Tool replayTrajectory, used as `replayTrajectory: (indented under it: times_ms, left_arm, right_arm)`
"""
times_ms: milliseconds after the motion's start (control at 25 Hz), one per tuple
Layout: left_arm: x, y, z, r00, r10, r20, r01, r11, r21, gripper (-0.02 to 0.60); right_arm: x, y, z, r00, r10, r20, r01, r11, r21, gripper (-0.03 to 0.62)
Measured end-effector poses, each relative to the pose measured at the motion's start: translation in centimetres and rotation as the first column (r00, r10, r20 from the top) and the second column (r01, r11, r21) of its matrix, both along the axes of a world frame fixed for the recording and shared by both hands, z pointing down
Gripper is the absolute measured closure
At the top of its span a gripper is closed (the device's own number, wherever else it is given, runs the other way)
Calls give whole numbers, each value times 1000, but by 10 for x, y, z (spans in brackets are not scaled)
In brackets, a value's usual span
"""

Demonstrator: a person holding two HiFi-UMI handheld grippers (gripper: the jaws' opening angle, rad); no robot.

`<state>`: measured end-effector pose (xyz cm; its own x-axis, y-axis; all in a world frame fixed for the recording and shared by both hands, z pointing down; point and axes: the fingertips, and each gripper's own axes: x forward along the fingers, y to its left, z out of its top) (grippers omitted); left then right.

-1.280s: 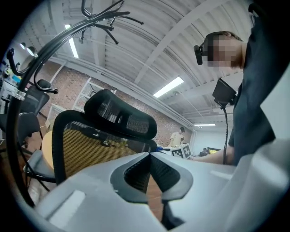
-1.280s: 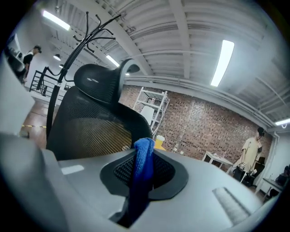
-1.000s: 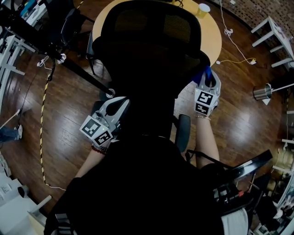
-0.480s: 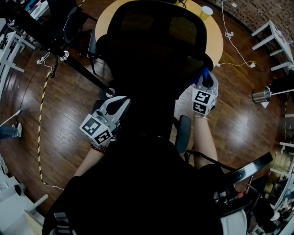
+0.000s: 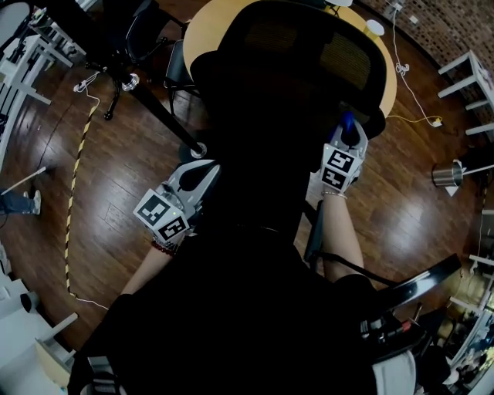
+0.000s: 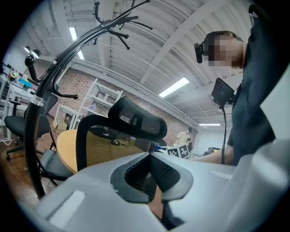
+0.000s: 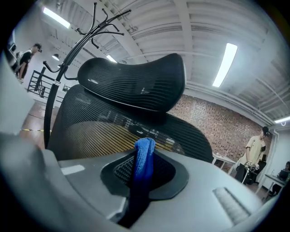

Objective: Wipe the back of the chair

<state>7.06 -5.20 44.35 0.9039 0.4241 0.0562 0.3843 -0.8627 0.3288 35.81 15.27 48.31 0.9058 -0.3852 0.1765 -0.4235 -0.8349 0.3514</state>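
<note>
A black mesh office chair (image 5: 270,116) with a headrest (image 5: 309,46) fills the middle of the head view, its back toward me. My right gripper (image 5: 348,131) is shut on a folded blue cloth (image 5: 347,122) at the right edge of the chair back, just under the headrest. In the right gripper view the blue cloth (image 7: 144,161) sticks up between the jaws of the right gripper (image 7: 144,152), close to the mesh back (image 7: 104,133). My left gripper (image 5: 202,171) is at the chair's left side, lower down. The left gripper (image 6: 148,156) is shut with nothing in it.
A round wooden table (image 5: 204,23) stands just beyond the chair. A black coat stand (image 5: 154,108) leans across the floor at upper left, with another chair (image 5: 147,27) near it. A yellow cable (image 5: 73,177) runs along the floor at left. A metal bin (image 5: 448,173) stands at right.
The right gripper with the blue cloth has crept up the chair's right edge, closer to the headrest. The head view has shifted a little; the left gripper has barely moved.
</note>
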Motion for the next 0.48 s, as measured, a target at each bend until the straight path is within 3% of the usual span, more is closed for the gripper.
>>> replayTrajectory:
  times_ms: [320, 480]
  left_arm:
    - [-18, -33, 3, 999, -53, -3, 52, 998, -29, 575]
    - [-25, -56, 7, 995, -97, -2, 97, 995, -27, 575]
  right_arm:
    - [-14, -87, -3, 988, -155, 23, 155, 988, -12, 565]
    - [-9, -119, 1, 990, -136, 33, 136, 991, 0, 565]
